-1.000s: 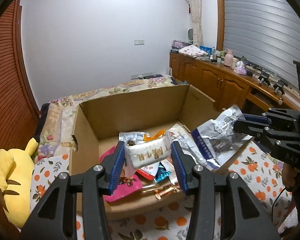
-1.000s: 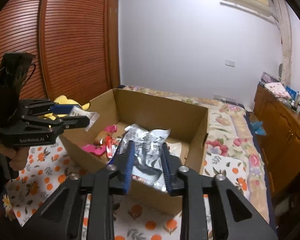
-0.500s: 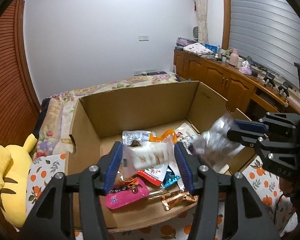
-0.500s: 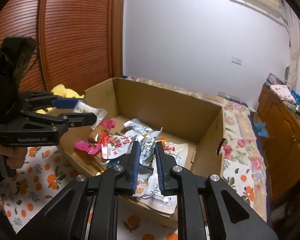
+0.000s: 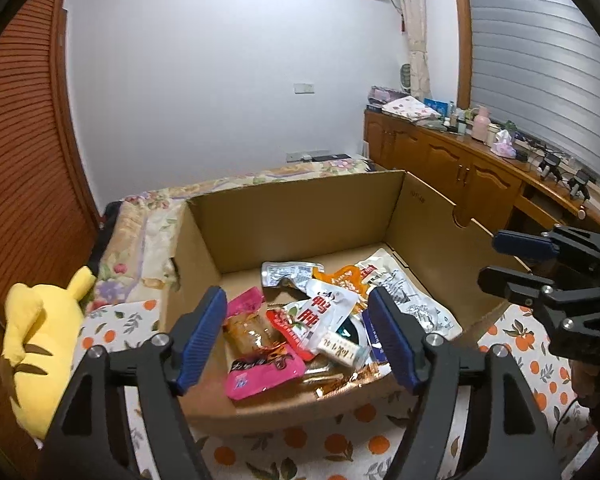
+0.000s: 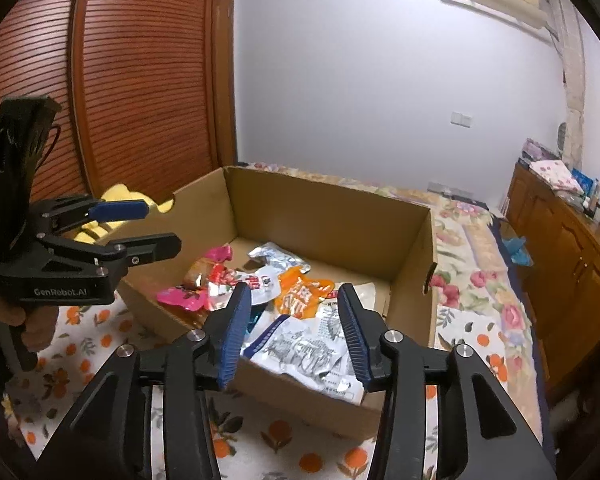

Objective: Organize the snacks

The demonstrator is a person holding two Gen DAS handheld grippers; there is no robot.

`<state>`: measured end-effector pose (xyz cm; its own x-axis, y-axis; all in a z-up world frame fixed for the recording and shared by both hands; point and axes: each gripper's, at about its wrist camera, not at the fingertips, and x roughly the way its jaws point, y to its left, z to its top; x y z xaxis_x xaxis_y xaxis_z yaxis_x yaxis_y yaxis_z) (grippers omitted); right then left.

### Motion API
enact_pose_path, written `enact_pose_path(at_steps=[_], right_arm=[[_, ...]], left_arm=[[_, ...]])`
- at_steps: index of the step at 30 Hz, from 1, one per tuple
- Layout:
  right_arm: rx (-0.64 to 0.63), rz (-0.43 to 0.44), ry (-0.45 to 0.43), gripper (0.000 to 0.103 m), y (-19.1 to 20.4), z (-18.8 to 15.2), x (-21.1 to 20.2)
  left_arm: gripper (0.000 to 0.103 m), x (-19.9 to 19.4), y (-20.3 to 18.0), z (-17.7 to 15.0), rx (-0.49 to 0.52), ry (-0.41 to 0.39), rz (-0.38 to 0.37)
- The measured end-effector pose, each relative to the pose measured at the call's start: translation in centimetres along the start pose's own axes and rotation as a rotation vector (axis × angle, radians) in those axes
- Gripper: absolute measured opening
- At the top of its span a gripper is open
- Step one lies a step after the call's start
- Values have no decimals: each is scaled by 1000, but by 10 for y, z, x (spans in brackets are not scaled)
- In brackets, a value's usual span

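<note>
Both tools, left tool (image 5: 296, 336) and right tool (image 6: 296, 332), opening and empty, hover low in frame above snack packets (image 5: 320, 320) lying in the cardboard box (image 5: 300, 216).

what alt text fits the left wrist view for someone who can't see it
The left gripper, jaws opening and empty, hangs over a cardboard box of loose snack packets on a bed. The right gripper is at right, a yellow plush toy at left.
</note>
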<state>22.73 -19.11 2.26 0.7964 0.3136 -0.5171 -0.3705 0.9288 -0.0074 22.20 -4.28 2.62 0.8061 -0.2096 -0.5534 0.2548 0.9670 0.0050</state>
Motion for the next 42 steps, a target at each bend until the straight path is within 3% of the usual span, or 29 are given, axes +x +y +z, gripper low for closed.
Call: enact_pose_path(at_steps=[7, 19, 27, 42], right_arm=[[40, -21, -28, 65, 9, -6, -23], [96, -63, -68, 83, 20, -13, -53], [124, -102, -87, 89, 30, -21, -70], [161, -156, -123, 93, 46, -39, -100]], left_arm=[[90, -32, -1, -10, -28, -33, 46], [92, -79, -7, -25, -68, -93, 44], [92, -97, -14, -40, -61, -113, 105], [103, -129, -22, -68, -83, -121, 90]])
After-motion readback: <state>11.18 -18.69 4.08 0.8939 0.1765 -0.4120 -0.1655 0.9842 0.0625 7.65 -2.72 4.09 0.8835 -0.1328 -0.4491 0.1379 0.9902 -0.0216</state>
